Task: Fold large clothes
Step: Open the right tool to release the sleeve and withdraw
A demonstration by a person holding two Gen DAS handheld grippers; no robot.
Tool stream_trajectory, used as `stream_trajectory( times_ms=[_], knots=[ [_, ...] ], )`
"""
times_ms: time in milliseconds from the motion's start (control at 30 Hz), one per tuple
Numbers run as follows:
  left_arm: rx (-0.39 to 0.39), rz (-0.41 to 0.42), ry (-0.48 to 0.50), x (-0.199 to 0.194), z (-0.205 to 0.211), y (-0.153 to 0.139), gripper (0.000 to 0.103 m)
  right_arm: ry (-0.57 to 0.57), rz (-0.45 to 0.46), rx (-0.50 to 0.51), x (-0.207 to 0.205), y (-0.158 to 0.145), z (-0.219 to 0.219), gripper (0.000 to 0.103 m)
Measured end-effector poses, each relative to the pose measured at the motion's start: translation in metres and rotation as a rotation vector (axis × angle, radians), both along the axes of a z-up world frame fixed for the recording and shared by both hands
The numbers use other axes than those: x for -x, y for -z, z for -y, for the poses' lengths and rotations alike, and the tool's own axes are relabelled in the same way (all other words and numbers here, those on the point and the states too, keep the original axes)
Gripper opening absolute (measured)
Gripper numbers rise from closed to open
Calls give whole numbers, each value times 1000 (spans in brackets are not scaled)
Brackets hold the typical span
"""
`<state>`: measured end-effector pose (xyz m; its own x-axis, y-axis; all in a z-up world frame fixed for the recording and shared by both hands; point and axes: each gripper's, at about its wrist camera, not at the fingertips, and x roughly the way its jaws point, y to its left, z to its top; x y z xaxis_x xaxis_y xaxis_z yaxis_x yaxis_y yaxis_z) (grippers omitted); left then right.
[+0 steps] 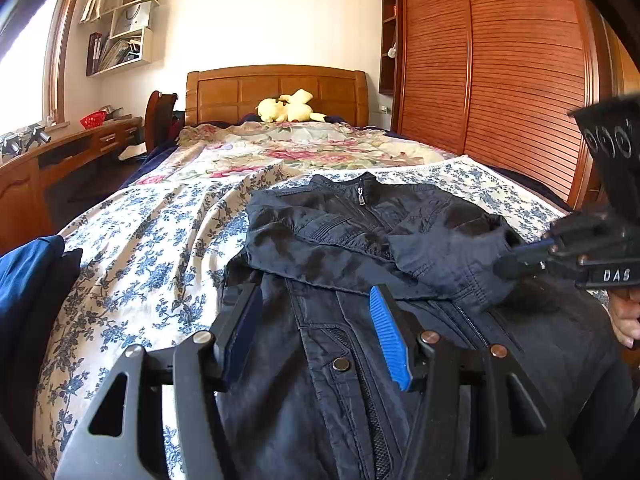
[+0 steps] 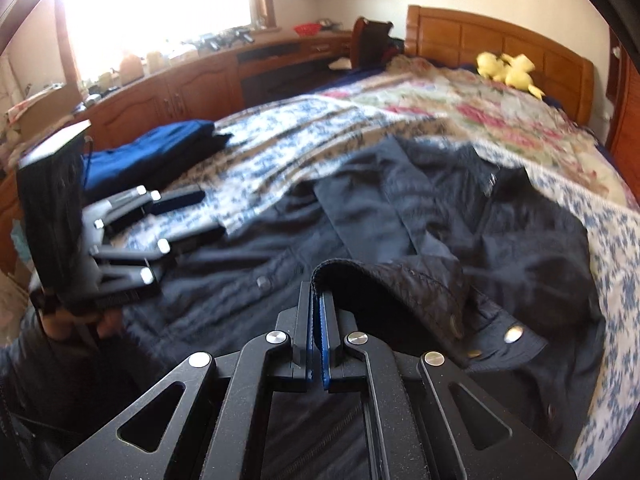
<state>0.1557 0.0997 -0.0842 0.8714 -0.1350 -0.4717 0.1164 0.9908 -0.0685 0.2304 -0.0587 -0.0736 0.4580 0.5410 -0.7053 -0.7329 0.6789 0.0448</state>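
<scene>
A dark navy zip jacket (image 1: 360,240) lies on the bed, front up, collar towards the headboard, one sleeve folded across its chest. It also fills the right wrist view (image 2: 460,216). My left gripper (image 1: 316,312) is open and empty, hovering over the jacket's lower left front; in the right wrist view it (image 2: 200,216) shows at the left. My right gripper (image 2: 317,296) is shut on the jacket's sleeve cuff (image 2: 360,276) and holds it lifted over the jacket; in the left wrist view it (image 1: 508,260) shows at the right edge.
The bed has a blue-flowered sheet (image 1: 152,248) and a pink floral quilt (image 1: 304,148). A yellow plush toy (image 1: 288,110) lies by the wooden headboard. Folded blue clothes (image 2: 160,152) sit at the bed's left edge. A wooden desk (image 1: 72,152) runs along the left, a wardrobe (image 1: 500,64) on the right.
</scene>
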Motion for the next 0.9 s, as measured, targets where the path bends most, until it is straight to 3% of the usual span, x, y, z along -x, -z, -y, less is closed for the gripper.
stream_trajectory(
  times_ms=[67,100,200,233,433,900],
  knots=[
    [-1,1,3,0,2,0,55,33,0,16,3,2,8,2],
    [-3,1,7,1,4,-1,55,46,-2,23,5,2,12,9],
    [-5,2,20,1,11,-2,55,87,26,46,13,-1,27,44],
    [-6,2,29,1,14,-1,55,98,35,42,16,-2,34,49],
    [-15,-10,85,2,38,0,55,168,60,37,27,-10,74,51],
    [-18,-51,265,-4,122,0,55,337,63,93,25,19,158,51]
  ],
)
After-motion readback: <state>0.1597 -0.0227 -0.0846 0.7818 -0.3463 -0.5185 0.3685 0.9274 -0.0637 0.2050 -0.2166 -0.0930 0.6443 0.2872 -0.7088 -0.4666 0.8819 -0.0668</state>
